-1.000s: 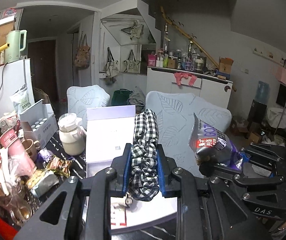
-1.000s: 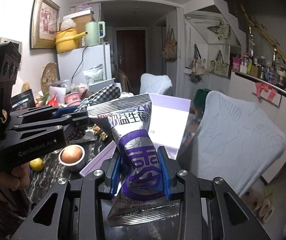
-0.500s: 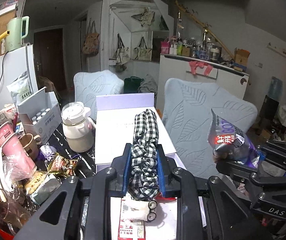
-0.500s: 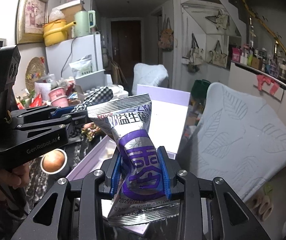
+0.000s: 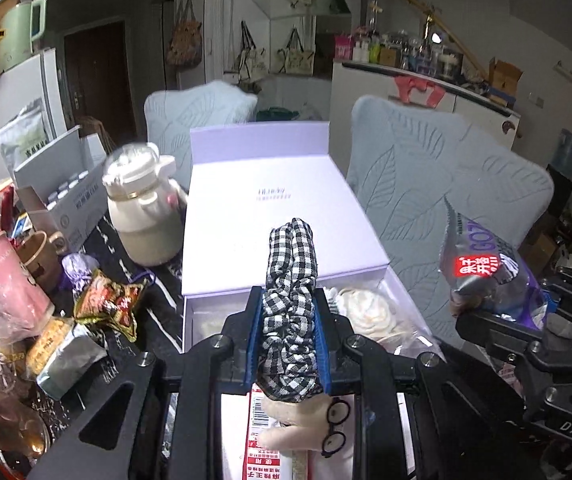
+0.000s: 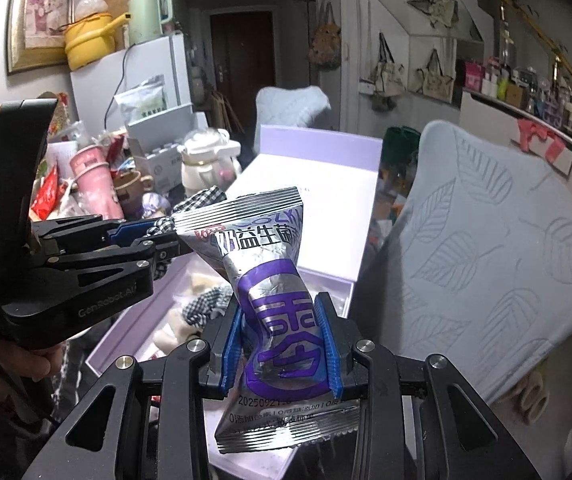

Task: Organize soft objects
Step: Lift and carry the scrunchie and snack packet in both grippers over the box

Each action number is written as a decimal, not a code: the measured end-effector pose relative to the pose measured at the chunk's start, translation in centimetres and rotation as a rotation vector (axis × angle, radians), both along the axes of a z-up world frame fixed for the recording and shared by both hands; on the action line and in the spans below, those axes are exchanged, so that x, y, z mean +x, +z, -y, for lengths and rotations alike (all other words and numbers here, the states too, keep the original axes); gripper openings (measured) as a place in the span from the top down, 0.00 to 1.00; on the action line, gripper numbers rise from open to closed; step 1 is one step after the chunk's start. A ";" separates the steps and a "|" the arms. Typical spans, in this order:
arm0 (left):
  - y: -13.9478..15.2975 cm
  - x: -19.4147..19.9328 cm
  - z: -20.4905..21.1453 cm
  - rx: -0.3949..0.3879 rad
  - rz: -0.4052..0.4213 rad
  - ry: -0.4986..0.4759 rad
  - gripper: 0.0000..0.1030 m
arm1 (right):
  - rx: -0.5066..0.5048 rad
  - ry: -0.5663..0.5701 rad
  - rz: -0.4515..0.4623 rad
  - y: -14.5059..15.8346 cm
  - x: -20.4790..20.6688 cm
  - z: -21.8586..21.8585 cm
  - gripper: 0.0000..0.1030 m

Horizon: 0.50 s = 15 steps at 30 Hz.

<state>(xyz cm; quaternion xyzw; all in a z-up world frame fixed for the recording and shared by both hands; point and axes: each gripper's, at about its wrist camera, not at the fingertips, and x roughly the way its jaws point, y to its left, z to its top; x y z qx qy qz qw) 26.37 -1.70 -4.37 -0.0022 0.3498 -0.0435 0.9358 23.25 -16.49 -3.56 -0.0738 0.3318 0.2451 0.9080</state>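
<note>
Checked black-and-white fabric, a scrunchie (image 5: 292, 300), stands clamped between the blue pads of your left gripper (image 5: 289, 344), its long axis running straight out along the fingers. Your right gripper (image 6: 281, 350) is pinched shut on the waist of a silver and purple foil packet (image 6: 273, 312), which also stands lengthwise along the fingers.

Both tools point forward and down at an open lilac box (image 5: 195, 312). Its tray lies directly below and just ahead of the left fingertips, with the raised lid (image 5: 277, 216) beyond. From the right gripper, the tray lies ahead and to the left, so your left hand looks the nearer to a drop.

Looking from the left wrist, you see a cream plush toy with tiny glasses (image 5: 306, 424) under the jaws and pale soft items (image 5: 364, 312) already in the tray. Only the right wrist view shows the left gripper side-on, hanging above the tray rather than touching it, and another checked piece (image 6: 205, 308) inside.
</note>
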 end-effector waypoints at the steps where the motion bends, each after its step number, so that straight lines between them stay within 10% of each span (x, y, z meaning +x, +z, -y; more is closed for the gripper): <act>1: -0.4 0.2 0.0 0.002 -0.010 0.002 0.78 | -0.002 -0.002 -0.007 -0.3 0.2 -0.1 0.67; 15: -5.9 3.2 0.2 0.013 -0.166 0.010 0.78 | -0.006 -0.019 -0.100 -4.4 3.8 -0.3 0.67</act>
